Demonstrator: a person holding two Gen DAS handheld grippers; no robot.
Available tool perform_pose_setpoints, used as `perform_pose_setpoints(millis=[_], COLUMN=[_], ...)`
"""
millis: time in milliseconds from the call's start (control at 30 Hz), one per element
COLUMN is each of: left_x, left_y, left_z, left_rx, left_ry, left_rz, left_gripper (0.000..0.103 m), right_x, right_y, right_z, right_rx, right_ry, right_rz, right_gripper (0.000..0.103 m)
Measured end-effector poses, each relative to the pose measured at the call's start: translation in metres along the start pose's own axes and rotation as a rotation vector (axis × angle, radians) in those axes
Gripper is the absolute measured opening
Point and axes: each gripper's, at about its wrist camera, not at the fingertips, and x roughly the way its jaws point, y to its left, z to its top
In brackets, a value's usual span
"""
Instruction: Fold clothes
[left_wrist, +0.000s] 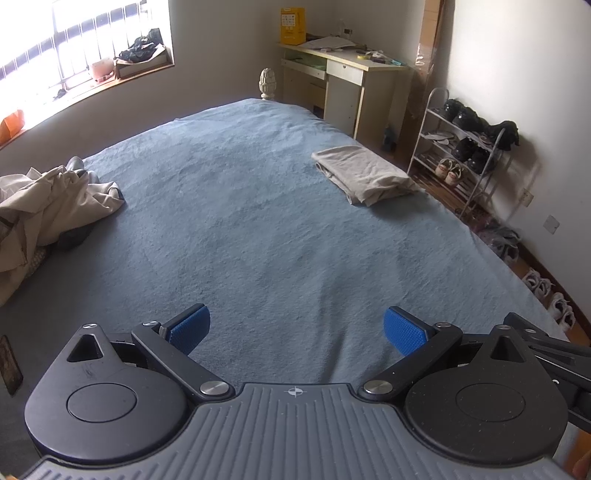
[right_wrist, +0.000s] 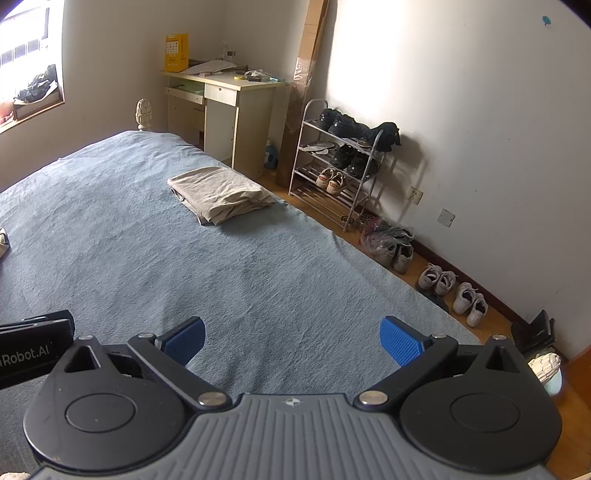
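The left gripper sat at the bottom of its frame with its blue pads spread wide apart and nothing between them, only the blue bed cover below. The right gripper was likewise spread wide and empty, low in its own frame over the same cover.

A folded beige garment lay flat on the bed in the upper right of the left wrist view, well ahead of the pads and near the bed's right edge. In the right wrist view it appeared above centre, slightly left, again well apart from the fingers.

A crumpled pile of beige clothes lay at the left edge of the left wrist view, far from that gripper, partly cut off by the frame.

A shoe rack stood against the wall beyond the bed, with a desk beside it.
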Motion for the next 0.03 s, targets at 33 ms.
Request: perform_pose_setpoints(millis=[33], left_x=[0.0002], left_y=[0.0000], left_z=[0.0001], left_rx=[-0.001], left_ry=[0.001], left_rz=[0.002], left_gripper=[0.102], right_x=[-0.0004], right_y=[0.0005], right_z=[-0.0001], right_rx=[0.000], right_ry=[-0.001], right_rz=[-0.001], right_gripper=[0.103])
